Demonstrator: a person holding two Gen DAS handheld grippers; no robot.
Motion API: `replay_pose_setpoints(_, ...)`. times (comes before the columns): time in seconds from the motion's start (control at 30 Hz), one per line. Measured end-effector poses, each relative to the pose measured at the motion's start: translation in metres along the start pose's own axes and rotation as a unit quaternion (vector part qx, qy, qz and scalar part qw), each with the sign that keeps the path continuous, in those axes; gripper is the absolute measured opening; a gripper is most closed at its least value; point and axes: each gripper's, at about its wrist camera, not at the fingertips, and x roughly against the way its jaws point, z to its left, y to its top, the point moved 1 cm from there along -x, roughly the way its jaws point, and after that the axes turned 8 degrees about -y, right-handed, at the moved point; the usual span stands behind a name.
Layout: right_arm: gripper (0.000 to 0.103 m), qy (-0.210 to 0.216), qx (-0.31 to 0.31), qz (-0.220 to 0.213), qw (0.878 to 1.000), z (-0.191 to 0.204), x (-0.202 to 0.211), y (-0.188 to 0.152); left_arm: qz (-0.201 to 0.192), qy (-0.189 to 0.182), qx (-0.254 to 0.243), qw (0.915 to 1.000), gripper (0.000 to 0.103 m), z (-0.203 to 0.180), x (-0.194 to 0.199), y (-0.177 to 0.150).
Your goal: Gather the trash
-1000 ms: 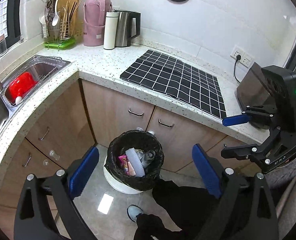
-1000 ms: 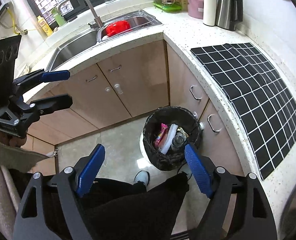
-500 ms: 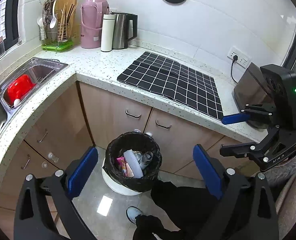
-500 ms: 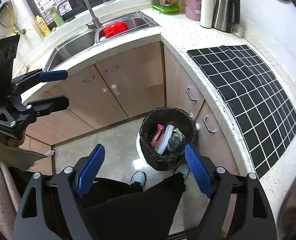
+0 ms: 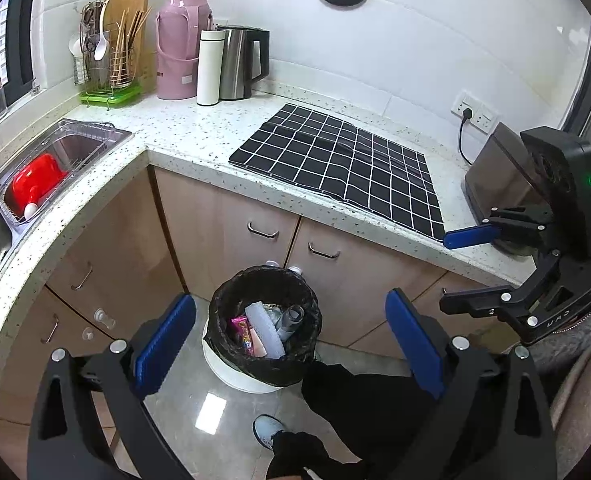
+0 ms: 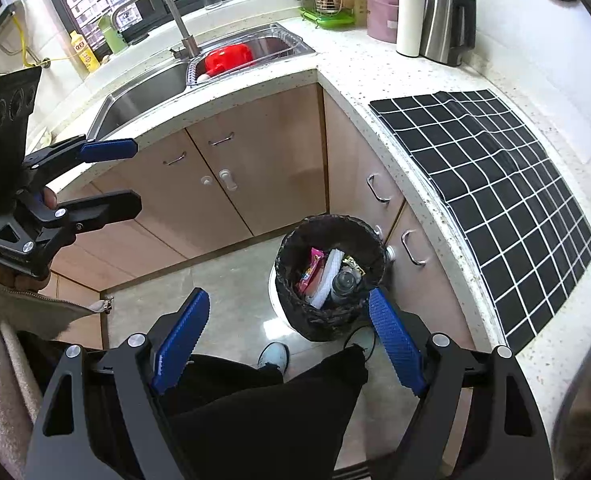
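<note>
Trash already fills the bin (image 5: 264,322) on the kitchen floor, where it stands against the cabinet doors (image 5: 231,232) under the counter (image 5: 199,132) corner. I hold both grippers above it, each spread wide and carrying nothing.

My left gripper (image 5: 291,334) frames the bin between its blue pads (image 5: 163,340), the rim sitting at about 12 o'clock just beyond the fingertips and slightly left of centre. In that view a pink wrapper (image 5: 242,330), a pale flat piece (image 5: 264,330) and a grey bottle (image 5: 289,318) lie inside the black liner (image 5: 307,320). My right gripper (image 6: 291,340) sees the bin (image 6: 329,276) at roughly 1 o'clock, close to its right pad (image 6: 393,340), and my left gripper shows at its 9 o'clock, well apart.

No loose litter shows on the counter, the checked mat (image 5: 343,168) or the floor (image 5: 215,420), so I judge the collecting nearly done and the liner the likely next thing to handle. To do that well, I would lower one gripper to the liner's folded edge at the rim, pinch only the plastic, and keep the other free to steady the white pail (image 5: 231,376) beneath. My shoe (image 5: 266,428) stands just beside the pail at 6 o'clock, so I would lift straight up to avoid tipping it.
</note>
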Motion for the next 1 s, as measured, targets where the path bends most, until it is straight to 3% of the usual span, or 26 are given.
replay_pose_setpoints(1.0, 0.079, -0.001, 0.002, 0.000, 1.000, -0.0007, 0.0024, -0.0029, 0.001, -0.005, 0.000, 1.0000, 0.094, -0.0046, -0.0007, -0.0015)
